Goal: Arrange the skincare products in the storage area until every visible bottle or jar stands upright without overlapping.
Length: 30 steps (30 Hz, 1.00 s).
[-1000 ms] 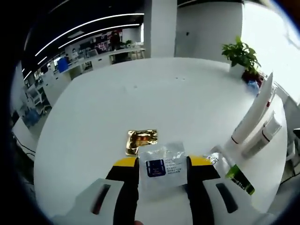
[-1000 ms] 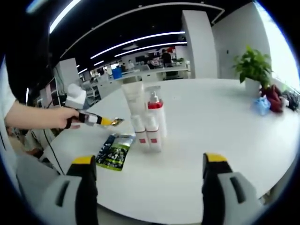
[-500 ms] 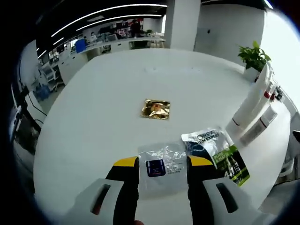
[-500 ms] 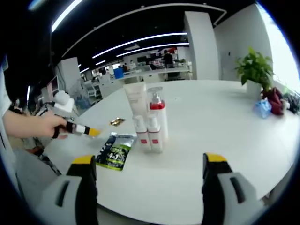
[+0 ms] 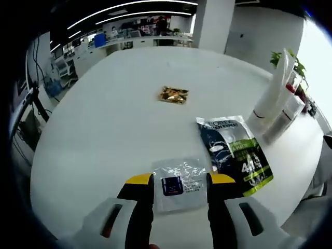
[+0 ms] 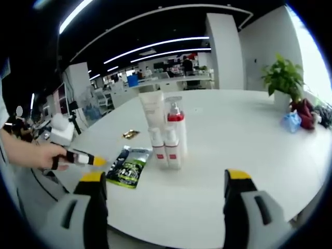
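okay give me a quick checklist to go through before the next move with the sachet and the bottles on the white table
1. Left claw has the clear sachet between its jaws: ok.
2. Right claw open and holding nothing: ok.
3. Pump bottle, white tube and the two small bottles stand upright in a tight group: ok.
4. Whether those four touch or overlap: cannot tell.
5. Green and black pouch lies flat beside the group, not upright: not ok.
6. Gold sachet lies flat, apart from the others: not ok.
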Each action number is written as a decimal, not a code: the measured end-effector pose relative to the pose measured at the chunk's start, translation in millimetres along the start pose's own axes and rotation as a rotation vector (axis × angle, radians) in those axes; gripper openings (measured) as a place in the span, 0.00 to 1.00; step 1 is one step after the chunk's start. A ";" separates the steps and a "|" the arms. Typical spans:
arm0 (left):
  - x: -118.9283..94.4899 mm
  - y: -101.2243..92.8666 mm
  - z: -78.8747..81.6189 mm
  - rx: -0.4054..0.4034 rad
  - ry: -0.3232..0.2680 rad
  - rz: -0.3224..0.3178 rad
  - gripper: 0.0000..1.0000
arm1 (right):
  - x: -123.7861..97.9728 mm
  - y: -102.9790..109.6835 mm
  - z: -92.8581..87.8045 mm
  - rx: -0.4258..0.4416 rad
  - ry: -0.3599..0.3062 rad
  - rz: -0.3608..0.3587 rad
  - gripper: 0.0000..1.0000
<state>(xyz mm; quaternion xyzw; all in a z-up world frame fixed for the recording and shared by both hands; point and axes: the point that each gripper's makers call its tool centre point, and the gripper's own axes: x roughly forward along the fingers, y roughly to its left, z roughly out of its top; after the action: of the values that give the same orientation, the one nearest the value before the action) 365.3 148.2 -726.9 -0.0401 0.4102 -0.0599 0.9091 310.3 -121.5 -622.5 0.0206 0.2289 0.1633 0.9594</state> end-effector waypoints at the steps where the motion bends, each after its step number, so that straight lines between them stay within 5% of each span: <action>1: 0.8 -0.8 -2.0 -0.003 0.003 0.000 0.38 | 0.1 0.0 0.2 -0.001 0.000 0.000 0.94; 30: 5.9 0.9 -3.4 0.042 -0.002 0.017 0.41 | 1.3 0.3 -2.0 -0.008 0.013 -0.004 0.94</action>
<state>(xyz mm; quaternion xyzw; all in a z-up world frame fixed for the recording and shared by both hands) 366.7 148.1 -733.7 -0.0179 0.4084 -0.0607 0.9106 310.5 -120.8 -624.8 0.0154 0.2344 0.1624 0.9584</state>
